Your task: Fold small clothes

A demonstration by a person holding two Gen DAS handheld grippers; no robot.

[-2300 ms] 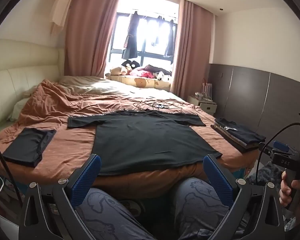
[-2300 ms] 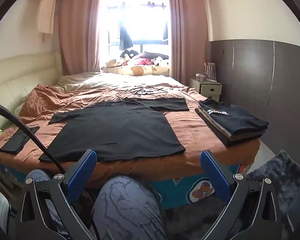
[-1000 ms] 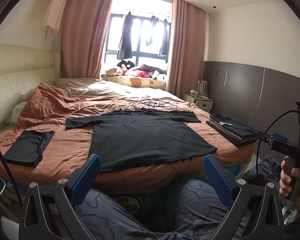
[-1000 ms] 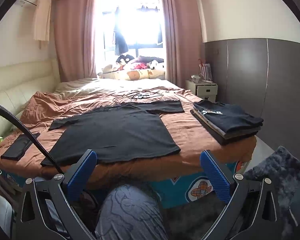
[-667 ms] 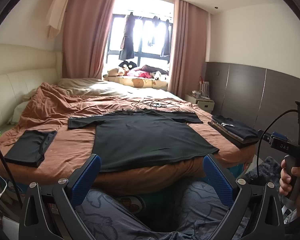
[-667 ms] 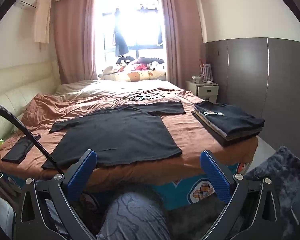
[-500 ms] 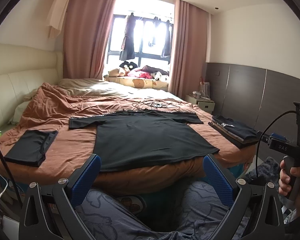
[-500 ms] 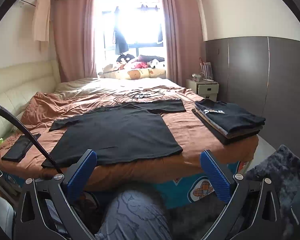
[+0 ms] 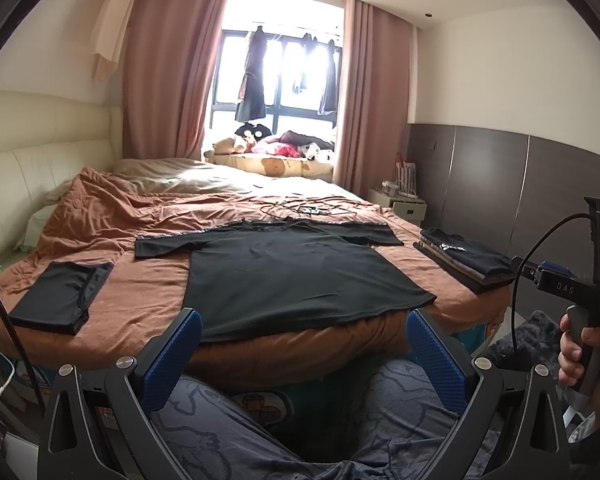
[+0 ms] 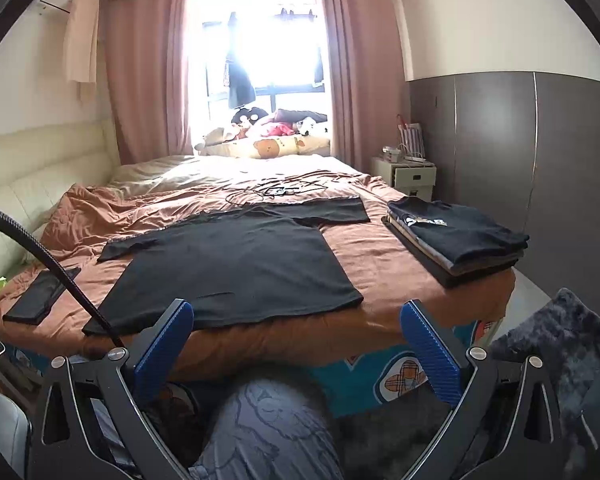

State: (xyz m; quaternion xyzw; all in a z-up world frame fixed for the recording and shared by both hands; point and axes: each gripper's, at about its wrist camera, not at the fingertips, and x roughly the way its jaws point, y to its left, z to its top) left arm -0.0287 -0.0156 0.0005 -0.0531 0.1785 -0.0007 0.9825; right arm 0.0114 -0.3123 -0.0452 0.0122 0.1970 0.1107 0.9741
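Observation:
A black T-shirt (image 9: 292, 276) (image 10: 236, 268) lies spread flat on the brown bedspread (image 9: 140, 300), sleeves out, hem at the near bed edge. My left gripper (image 9: 300, 340) is open and empty, held off the bed above a person's patterned trouser legs (image 9: 260, 432). My right gripper (image 10: 296, 332) is likewise open and empty, short of the bed edge. A folded black garment (image 9: 60, 296) (image 10: 40, 294) rests at the bed's left. A stack of folded clothes (image 9: 464, 264) (image 10: 456, 240) sits at the right corner. The right gripper's handle, in a hand (image 9: 580, 352), shows in the left wrist view.
Cables and small devices (image 9: 308, 210) lie on the bed beyond the shirt. A white nightstand (image 10: 404, 172) stands by the dark wall panel. A grey fluffy rug (image 10: 560, 344) covers the floor at right. Stuffed toys (image 9: 260, 144) line the window sill.
Both grippers have drifted slightly, with small shifts in viewpoint; they stay open. The shirt, the folded garment and the stack lie as before.

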